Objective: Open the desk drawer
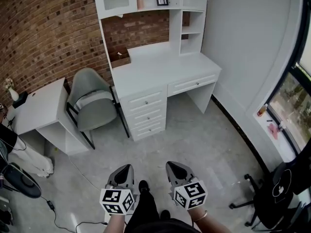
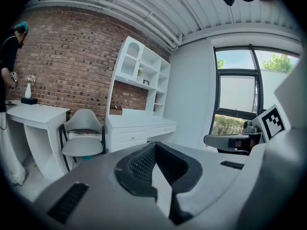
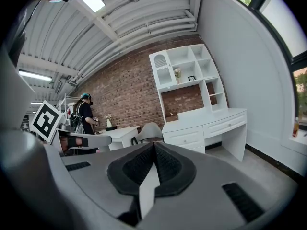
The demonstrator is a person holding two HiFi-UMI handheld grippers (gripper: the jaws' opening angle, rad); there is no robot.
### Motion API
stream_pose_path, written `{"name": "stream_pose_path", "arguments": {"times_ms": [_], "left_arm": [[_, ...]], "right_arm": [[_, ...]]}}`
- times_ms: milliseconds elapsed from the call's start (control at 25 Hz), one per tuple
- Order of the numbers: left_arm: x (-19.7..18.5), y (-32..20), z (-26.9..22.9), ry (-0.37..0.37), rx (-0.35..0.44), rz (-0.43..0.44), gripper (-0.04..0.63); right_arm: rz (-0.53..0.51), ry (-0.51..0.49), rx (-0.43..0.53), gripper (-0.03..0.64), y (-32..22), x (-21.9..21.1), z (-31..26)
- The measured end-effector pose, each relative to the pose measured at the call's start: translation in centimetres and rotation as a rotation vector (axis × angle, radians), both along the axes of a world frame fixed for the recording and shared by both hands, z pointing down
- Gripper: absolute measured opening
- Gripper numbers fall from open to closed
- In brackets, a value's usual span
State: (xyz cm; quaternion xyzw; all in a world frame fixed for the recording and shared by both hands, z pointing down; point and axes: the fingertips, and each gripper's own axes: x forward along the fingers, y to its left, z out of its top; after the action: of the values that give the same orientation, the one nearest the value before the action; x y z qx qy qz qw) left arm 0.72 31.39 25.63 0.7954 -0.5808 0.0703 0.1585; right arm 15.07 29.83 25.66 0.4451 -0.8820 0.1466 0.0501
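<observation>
Desk drawer (image 1: 193,84), the wide one under the desktop, was shut, its front flush with the edge of the white desk (image 1: 160,64) against the brick wall. A stack of three drawers (image 1: 146,115) in the pedestal to its left was shut too, and I could not tell which drawer the task meant.

From where the person stood, the whole desk lay straight ahead across a stretch of grey floor (image 1: 194,140), well apart from both tools. The left gripper (image 1: 128,167) and the right gripper (image 1: 171,165) were held side by side low in front of the body, both pointing towards the desk and tipped slightly downward. Each had its jaws pressed together with nothing between them.

The wide drawer's long axis ran sideways along the desk front, so it would pull out towards the person. It sat ahead and a little to the right of the right gripper, which made that hand the nearer one. The pedestal stack sat ahead roughly between the two tools, about equally within either hand's line. A grey chair (image 1: 92,103) stood left of the desk, clear of that path. I judged the approach only begun, with the jaws yet to be parted for a knob.
</observation>
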Motion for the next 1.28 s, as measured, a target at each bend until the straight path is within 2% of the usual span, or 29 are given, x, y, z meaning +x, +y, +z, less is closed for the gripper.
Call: {"name": "stream_pose_path", "arguments": {"times_ms": [680,960,1280], "left_arm": [[-9.0,-21.8,2.1,0.033,-0.028,0.058,0.009],[-11.0,-26.3,3.2,0.049,-0.058,0.085,0.009],[-11.0,-30.4,5.2,0.049,-0.099,0.102,0.009]], "right_arm": [[0.054,0.013,-0.067,0.005,-21.1,-10.3,2.4],[0.084,0.04,-0.105,0.005,-25.8,-12.2,3.7],[0.099,0.056,-0.152,0.005,-30.2,-12.4,6.0]]}}
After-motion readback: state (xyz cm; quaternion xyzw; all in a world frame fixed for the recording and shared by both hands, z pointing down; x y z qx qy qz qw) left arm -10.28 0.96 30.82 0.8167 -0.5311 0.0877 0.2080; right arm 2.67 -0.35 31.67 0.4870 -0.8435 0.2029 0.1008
